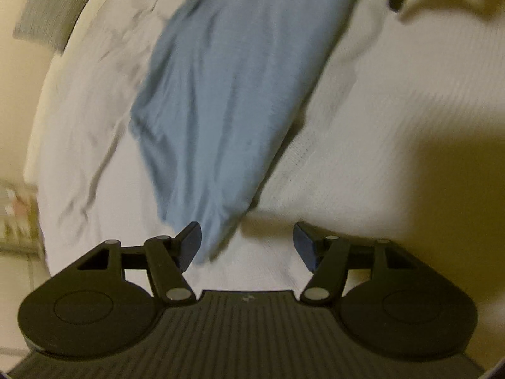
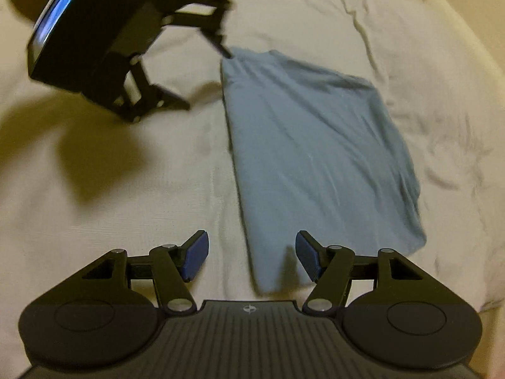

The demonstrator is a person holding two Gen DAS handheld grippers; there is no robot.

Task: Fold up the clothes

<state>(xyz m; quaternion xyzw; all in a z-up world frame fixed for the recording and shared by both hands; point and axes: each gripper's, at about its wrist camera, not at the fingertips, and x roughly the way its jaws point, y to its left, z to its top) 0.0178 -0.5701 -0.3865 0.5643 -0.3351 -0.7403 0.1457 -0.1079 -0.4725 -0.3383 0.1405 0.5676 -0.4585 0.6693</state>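
- Left wrist view, far left of the frame: a grey rectangular item (image 1: 56, 9) is seen at the upper left, beyond the edge of the bed (image 1: 363, 164); what it is cannot be told.
- Left wrist view, centre: a blue garment (image 1: 233, 101), folded into a long panel, is laid flat on the white bed cover, running from the top centre of the frame down to the lower centre.
- Left wrist view, bottom: the left claw (image 1: 247, 242) is shown spread wide, nothing held; the garment's near corner lies just beside the left pad (image 1: 189, 246).
- Right wrist view, upper left: the left claw (image 2: 205, 79) is seen over the bed (image 2: 126, 205), one finger tip at the garment's far corner; a dark shadow is cast on the cover below it.
- Right wrist view, centre to right: the blue garment (image 2: 315, 158) lies flat, slightly wrinkled.
- Right wrist view, bottom: the right claw (image 2: 251, 255) is shown wide, empty, above the garment's near edge.
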